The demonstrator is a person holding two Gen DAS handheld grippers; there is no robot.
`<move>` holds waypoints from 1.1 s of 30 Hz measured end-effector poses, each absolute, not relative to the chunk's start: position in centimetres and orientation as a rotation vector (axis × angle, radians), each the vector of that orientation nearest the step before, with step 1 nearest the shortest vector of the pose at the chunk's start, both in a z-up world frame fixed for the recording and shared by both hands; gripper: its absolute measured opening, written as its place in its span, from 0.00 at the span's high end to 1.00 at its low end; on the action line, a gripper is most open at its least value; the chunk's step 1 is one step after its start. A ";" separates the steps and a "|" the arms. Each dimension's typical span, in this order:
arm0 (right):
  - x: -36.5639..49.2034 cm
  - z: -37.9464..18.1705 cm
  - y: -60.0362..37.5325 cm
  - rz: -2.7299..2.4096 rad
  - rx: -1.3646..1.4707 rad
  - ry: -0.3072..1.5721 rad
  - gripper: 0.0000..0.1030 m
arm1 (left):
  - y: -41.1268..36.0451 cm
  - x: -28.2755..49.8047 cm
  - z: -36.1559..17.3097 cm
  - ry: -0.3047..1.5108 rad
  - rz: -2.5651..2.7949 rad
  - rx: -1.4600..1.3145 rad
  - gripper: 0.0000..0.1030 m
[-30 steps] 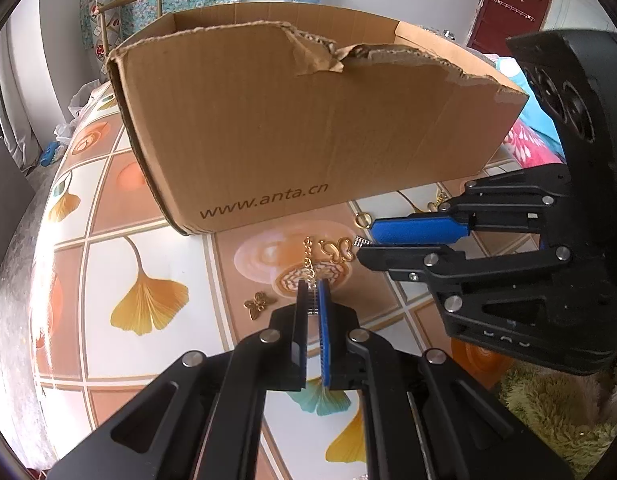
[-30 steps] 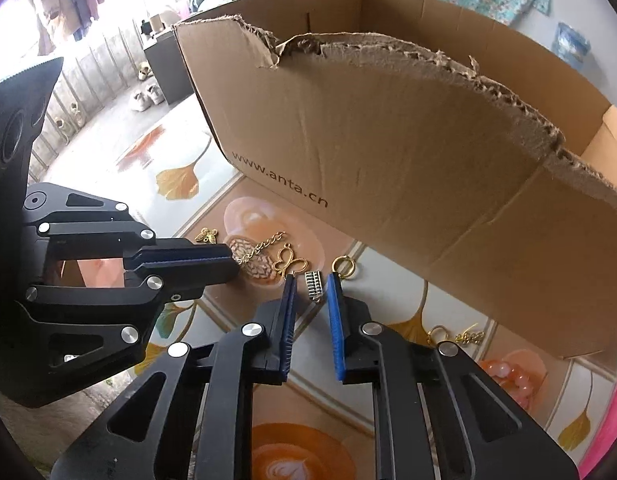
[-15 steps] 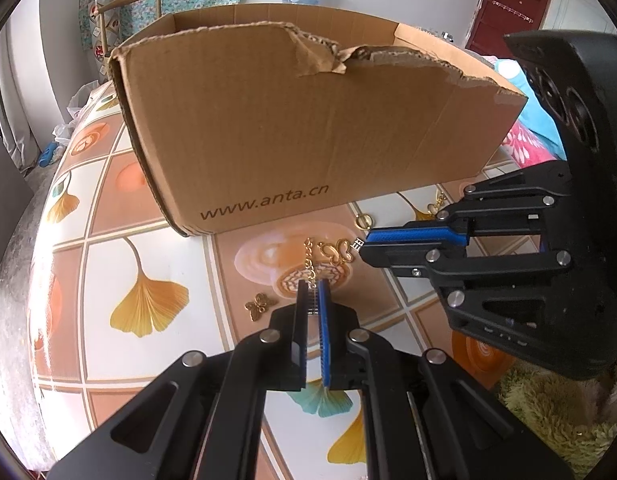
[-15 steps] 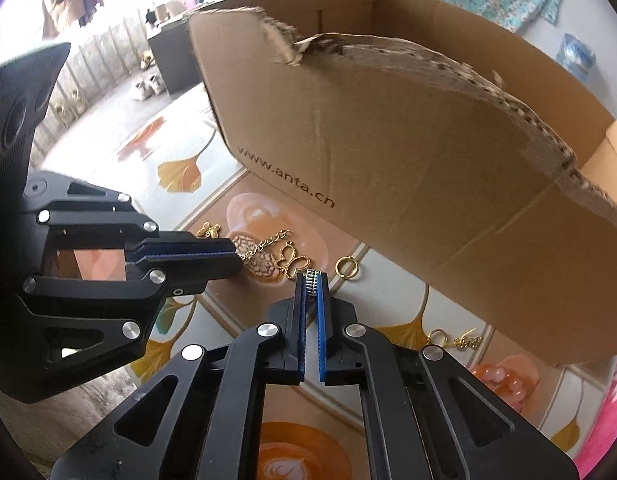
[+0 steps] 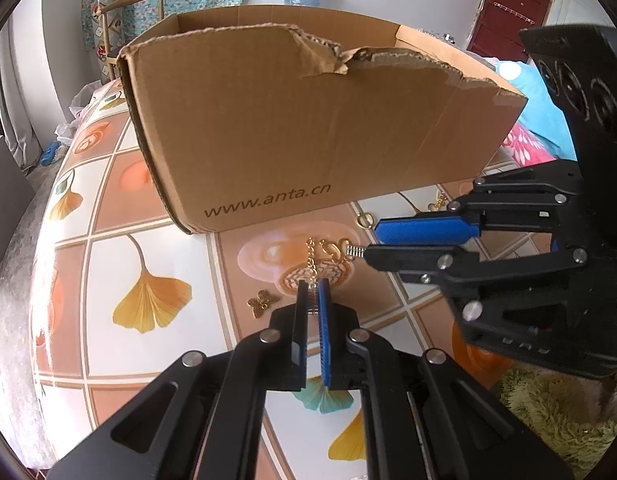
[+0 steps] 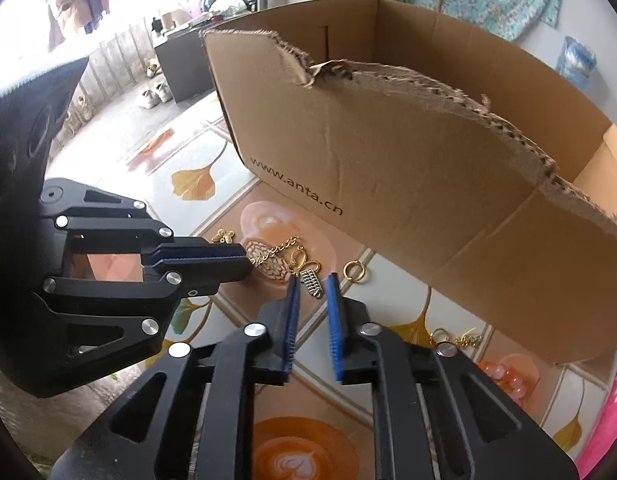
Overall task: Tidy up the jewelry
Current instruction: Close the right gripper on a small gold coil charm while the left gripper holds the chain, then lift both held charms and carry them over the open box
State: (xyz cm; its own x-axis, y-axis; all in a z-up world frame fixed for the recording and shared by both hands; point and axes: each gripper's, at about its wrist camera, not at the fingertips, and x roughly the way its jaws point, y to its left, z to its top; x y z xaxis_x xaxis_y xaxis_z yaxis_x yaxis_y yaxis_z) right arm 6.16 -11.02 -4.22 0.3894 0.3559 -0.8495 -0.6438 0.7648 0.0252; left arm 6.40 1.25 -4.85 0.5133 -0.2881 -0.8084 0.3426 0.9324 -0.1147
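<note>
While the left gripper [image 6: 244, 258] stays clenched on the end of the gold chain [image 6: 274, 250] in front of the torn cardboard box [image 6: 408, 184], the work falls to the right gripper [image 6: 313, 312], whose jaws have just been opening, so that it now stands released with the silver ridged clasp [image 6: 312, 282] lying loose between its blue pads [image 6: 333, 320], touched by neither as far as I can tell.

Going left to right along the box's printed wall in the right wrist view: a small gold butterfly charm [image 6: 223, 235] lies apart from the box, then the held chain crosses an oval patterned pendant [image 6: 268, 266], then comes the open butterfly link [image 6: 298, 260] joined to the clasp, then a loose gold ring [image 6: 353, 271] close under the box wall, and further right a second ring with a short chain [image 6: 452, 338].

To do this step well, I judge the right gripper should settle lower and centre the clasp squarely between the pads before closing, since so thin a piece slips out easily. The left should keep its pinch steady, so the chain does not drag. Lift both ends together, high enough to clear the box's ragged rim, before carrying the piece over it.
</note>
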 end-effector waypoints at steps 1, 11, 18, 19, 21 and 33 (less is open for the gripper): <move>6.2 -4.3 -10.8 0.659 -0.344 0.982 0.86 | 1.2 6.4 -4.8 0.959 -0.380 0.064 0.96; 7.1 -4.9 -9.6 0.745 -0.449 0.991 0.86 | 1.3 6.3 -4.9 0.958 -0.386 0.064 0.96; 7.2 -4.9 -9.5 0.787 -0.468 1.004 0.95 | 1.6 6.3 -5.0 0.962 -0.385 0.055 0.96; 7.2 -4.9 -9.5 0.791 -0.463 1.005 0.95 | 1.6 6.3 -5.0 0.961 -0.385 0.056 0.96; 7.3 -4.9 -9.6 0.790 -0.447 1.006 0.96 | 1.7 6.2 -5.0 0.960 -0.387 0.058 0.96; 7.0 -4.3 -10.5 0.795 -0.405 0.997 0.98 | 1.4 6.4 -4.9 0.960 -0.384 0.064 0.96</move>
